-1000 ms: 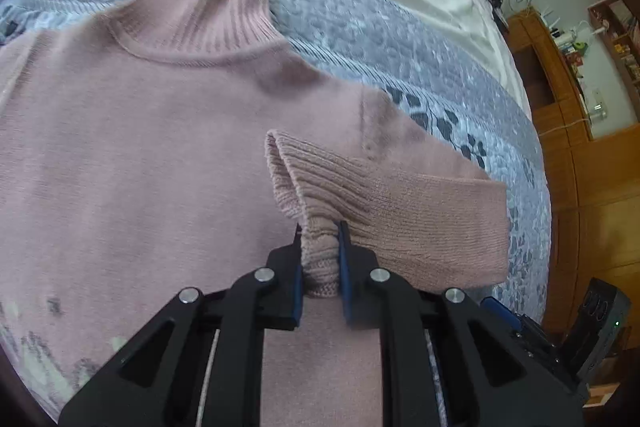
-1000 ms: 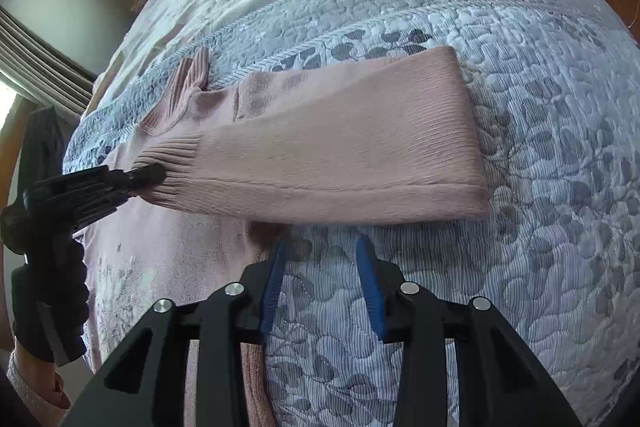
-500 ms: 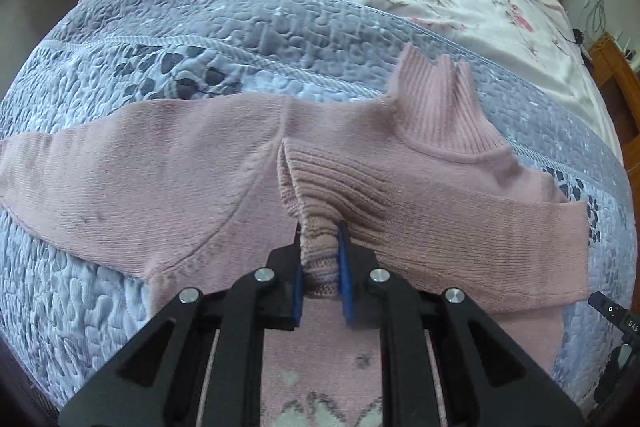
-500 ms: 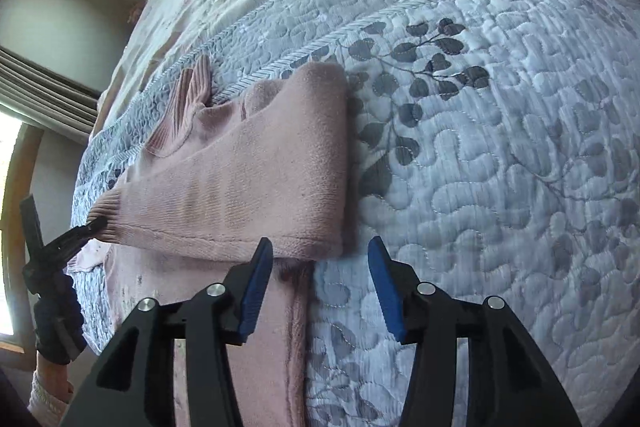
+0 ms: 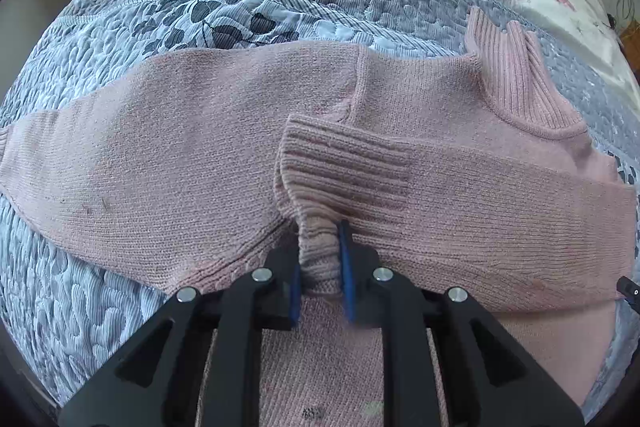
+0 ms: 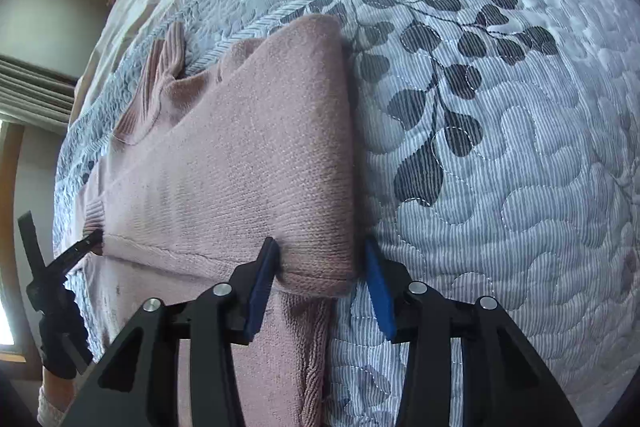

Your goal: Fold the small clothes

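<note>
a soft, limp pink knit sweater [image 5: 224, 147] lies on a quilted bed [image 6: 500, 147]. the left gripper [image 5: 320, 263] pinches its ribbed cuff [image 5: 320, 187], likely the firmest hold. the right gripper [image 6: 320, 275] is open, its fingers [image 6: 262, 279] straddling the folded sleeve's corner.

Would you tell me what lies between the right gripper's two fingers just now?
In the right wrist view, the folded edge of the pink sweater sits between the open fingers of the right gripper, resting on the quilt.
</note>
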Motion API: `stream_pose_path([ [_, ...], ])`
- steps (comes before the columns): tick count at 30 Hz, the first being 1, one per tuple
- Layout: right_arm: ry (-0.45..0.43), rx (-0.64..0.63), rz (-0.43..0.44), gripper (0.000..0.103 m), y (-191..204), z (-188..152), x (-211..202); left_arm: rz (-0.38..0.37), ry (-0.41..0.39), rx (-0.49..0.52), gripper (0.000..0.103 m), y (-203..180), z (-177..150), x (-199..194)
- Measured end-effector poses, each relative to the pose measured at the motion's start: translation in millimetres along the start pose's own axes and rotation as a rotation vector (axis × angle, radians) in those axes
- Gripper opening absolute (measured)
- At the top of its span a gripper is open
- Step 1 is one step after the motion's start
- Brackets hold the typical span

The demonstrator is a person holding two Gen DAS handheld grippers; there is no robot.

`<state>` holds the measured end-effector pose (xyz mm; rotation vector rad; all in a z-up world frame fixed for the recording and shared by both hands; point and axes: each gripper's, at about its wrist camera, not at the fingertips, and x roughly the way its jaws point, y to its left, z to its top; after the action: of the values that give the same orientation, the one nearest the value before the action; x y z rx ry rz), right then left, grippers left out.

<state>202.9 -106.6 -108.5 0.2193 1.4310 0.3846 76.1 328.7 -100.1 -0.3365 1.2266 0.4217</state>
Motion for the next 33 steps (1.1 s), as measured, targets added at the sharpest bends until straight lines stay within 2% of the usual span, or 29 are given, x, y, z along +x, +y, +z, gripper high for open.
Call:
stream_pose_path([
  [3, 0.009, -0.036, -0.046, 0.044, 7, 0, -3, -0.02, 0.01, -0.013, 0.022, 4, 3, -4],
  [4, 0.003, -0.044, -0.068, 0.044, 11, 1, -8, -0.027, 0.011, -0.032, 0.027, 8, 4, -9],
  [6, -0.063, -0.085, -0.105, 0.047, 25, 1, -29, -0.017, -0.019, -0.069, 0.027, 17, 6, -26],
  [9, -0.132, -0.15, -0.056, 0.052, 53, 0, -54, -0.036, -0.111, -0.07, 0.028, 17, 6, -59],
  [11, -0.106, -0.173, -0.001, 0.052, 72, 1, -50, -0.089, -0.123, -0.054, 0.028, 4, 7, -67],
  [13, -0.069, -0.194, 0.025, 0.052, 90, 1, -33, -0.151, -0.096, -0.031, 0.029, -12, 8, -58],
  [18, 0.019, -0.182, -0.02, 0.052, 104, -3, 18, -0.147, 0.02, 0.018, 0.029, -30, 3, -5],
  [23, 0.035, -0.157, -0.049, 0.053, 96, -9, 36, -0.196, 0.017, 0.022, 0.03, -22, -1, 9],
  [25, 0.041, -0.163, -0.069, 0.053, 102, -9, 34, -0.24, 0.025, -0.007, 0.029, -13, 0, 6],
  [27, 0.028, -0.168, -0.07, 0.055, 110, -10, 26, -0.243, 0.017, -0.048, 0.031, 4, -3, -5],
  [29, 0.01, -0.18, -0.011, 0.055, 123, -15, 14, -0.224, -0.026, -0.078, 0.041, 27, -9, -23],
  [30, 0.005, -0.199, 0.016, 0.055, 133, -19, 10, -0.206, -0.05, -0.103, 0.051, 43, -13, -32],
  [31, 0.004, -0.226, 0.033, 0.058, 144, -23, 7, -0.184, -0.065, -0.132, 0.057, 61, -17, -40],
  [33, 0.008, -0.293, 0.047, 0.059, 166, -34, 5, -0.141, -0.074, -0.201, 0.059, 106, -24, -49],
])
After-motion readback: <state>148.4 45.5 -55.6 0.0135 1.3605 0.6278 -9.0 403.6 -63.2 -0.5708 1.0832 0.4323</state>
